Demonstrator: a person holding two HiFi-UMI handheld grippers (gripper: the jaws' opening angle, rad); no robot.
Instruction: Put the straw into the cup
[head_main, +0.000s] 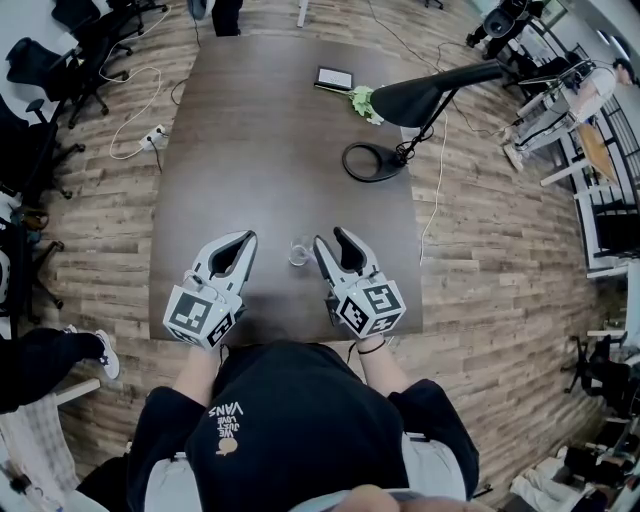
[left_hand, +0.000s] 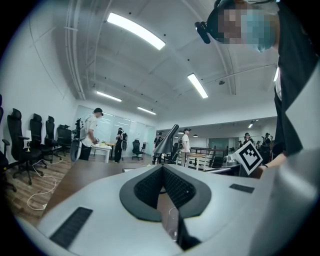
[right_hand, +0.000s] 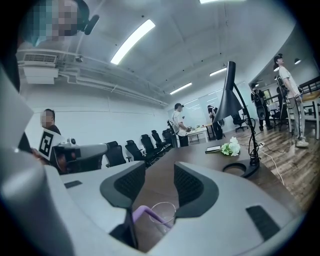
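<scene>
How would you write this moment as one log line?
right tool: open | purple straw: resting in glass cup | cup: on table between tools | left tool: shut

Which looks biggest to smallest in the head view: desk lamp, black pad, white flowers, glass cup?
desk lamp
black pad and white flowers: too alike to rank
glass cup: smallest, despite sitting nearer the camera
</scene>
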